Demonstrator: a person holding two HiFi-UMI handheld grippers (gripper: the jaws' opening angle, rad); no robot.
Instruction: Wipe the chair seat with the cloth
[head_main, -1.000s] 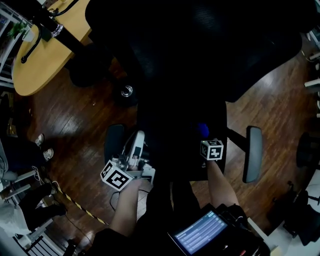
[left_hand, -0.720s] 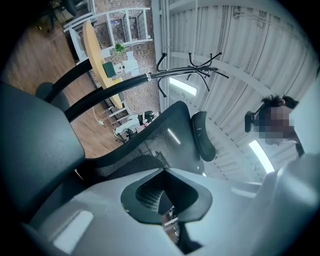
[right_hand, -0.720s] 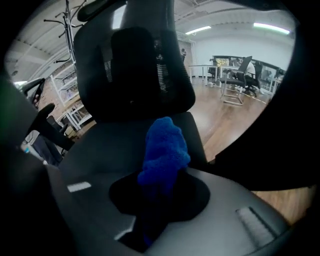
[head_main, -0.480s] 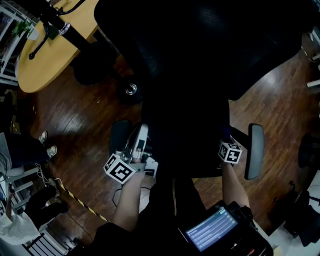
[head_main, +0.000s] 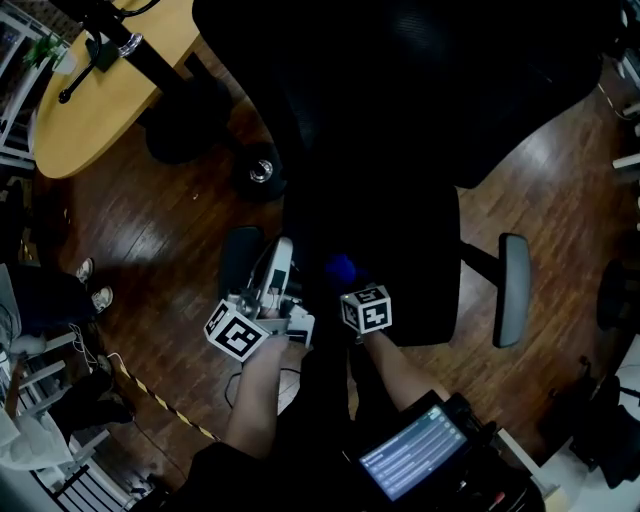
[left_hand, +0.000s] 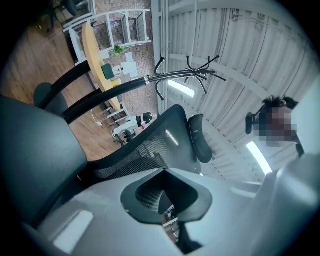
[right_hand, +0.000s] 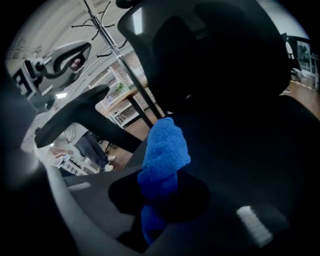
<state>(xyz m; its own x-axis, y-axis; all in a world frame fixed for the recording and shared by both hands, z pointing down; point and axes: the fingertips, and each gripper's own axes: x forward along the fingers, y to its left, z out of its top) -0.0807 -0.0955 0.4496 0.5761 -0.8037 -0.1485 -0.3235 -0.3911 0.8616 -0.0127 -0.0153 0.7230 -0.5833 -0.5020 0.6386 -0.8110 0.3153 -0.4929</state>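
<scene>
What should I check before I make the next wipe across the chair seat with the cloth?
1. Cloth gripped: ok. The right gripper is closed on it, with a blue wad sticking out past the jaws.
2. Cloth touching the chair seat: cannot tell. The seat is too dark in every view.
3. Left gripper out of the way: ok. Its jaws are together on nothing, and it sits by the left armrest, off the seat.
4. Nothing else lying on the seat: cannot tell, for the same reason.
5. Room to sweep toward the right armrest: probably ok. Nothing shows between it and the cloth.
</scene>
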